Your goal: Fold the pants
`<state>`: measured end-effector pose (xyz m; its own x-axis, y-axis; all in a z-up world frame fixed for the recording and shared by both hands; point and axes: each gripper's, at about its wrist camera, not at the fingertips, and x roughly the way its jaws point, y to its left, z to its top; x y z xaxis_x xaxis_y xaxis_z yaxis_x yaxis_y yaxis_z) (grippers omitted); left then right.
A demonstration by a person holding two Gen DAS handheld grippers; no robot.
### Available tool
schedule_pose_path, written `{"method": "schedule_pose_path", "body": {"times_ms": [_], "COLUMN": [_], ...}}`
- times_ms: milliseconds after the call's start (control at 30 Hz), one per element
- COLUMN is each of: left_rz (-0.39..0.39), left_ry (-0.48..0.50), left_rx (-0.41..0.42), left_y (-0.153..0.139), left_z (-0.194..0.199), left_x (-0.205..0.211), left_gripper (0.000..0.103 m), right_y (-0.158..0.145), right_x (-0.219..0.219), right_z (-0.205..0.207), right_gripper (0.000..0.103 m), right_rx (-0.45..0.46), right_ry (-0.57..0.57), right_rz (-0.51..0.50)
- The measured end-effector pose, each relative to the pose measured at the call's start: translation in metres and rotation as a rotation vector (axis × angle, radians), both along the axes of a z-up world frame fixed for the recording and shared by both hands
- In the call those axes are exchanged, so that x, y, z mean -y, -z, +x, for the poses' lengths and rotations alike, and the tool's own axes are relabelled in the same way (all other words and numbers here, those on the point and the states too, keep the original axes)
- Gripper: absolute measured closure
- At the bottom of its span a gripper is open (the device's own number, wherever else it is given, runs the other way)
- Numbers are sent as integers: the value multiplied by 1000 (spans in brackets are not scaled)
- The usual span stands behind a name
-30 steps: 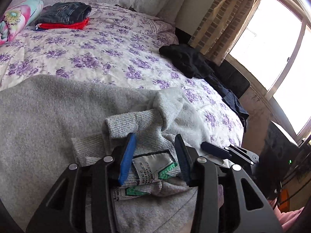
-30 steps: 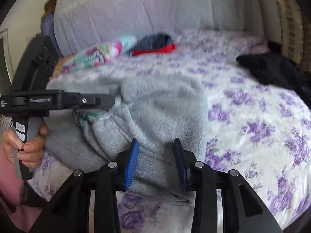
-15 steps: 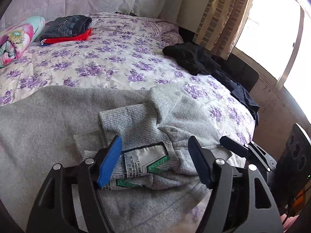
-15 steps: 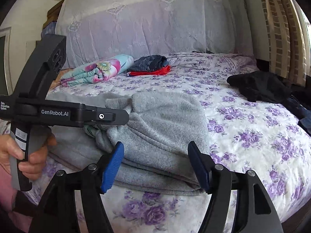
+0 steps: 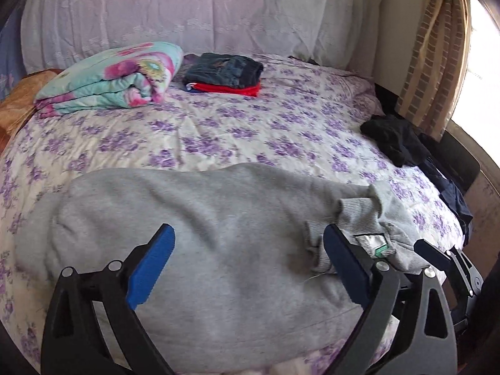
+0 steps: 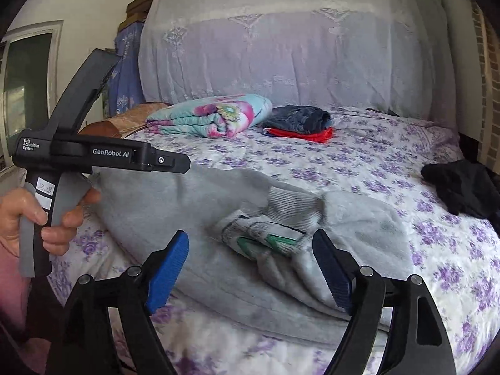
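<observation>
Grey sweatpants (image 5: 203, 218) lie folded in a bundle at the near edge of the flowered bed (image 5: 218, 134). Their ribbed waistband with a white and green label (image 5: 373, 240) sits at the bundle's right end. My left gripper (image 5: 248, 231) hovers just above the grey cloth; its jaws are opening wide and press on nothing. In the right wrist view the pants (image 6: 359, 228) show the label (image 6: 268, 239) on top. My right gripper (image 6: 251, 234) hangs over them, jaws opening, pads off the cloth. A hand (image 6: 47, 218) holds the left tool's black body (image 6: 93, 153) at the left.
A folded flowered blanket (image 5: 109, 78) and folded dark jeans on a red garment (image 5: 225, 73) lie at the head of the bed. Loose black clothes (image 5: 393, 137) lie at the bed's right edge, near a curtain (image 5: 434, 47) and a bright window. A lace-covered headboard (image 6: 297, 53) stands behind.
Both grippers have opened and let go of the grey pants, then drawn back and risen. The left view has swung left, so the label now sits by its right finger.
</observation>
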<state>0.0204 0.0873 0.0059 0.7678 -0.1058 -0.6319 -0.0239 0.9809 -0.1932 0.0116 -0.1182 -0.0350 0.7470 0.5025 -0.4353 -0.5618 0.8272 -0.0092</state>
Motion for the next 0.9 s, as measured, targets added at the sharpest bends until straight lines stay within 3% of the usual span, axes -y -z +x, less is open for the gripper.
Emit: {"method": "schedule_pose_path", "body": {"times_ms": [133,300,400,600,900], "left_rz": [-23,-72,-111,-152,-153], "left_ry": [-168,-406,-494,-491,-438], "left_rx": [12,-55,-73,-93,-79], "left_y": [1,23,37,55,67], "left_z": [-38,-85,-108,-112,-96], "left_x": [-76,-178,-219,-242,-238], "left_gripper": [6,6,6,6,5], "right_y": [-9,-17,-20,-25,-1], "right_x": [-47,-117,-154,-219,-294], "right_z": [-11,-21,-23,-33,-21], "right_gripper": [19,18,18,18,21], "right_rx": [7,41,48,46,93], "right_ry": [-106,-234,-313,-435,-427], "right_rz": [-28,-79,-103,-204,-492]}}
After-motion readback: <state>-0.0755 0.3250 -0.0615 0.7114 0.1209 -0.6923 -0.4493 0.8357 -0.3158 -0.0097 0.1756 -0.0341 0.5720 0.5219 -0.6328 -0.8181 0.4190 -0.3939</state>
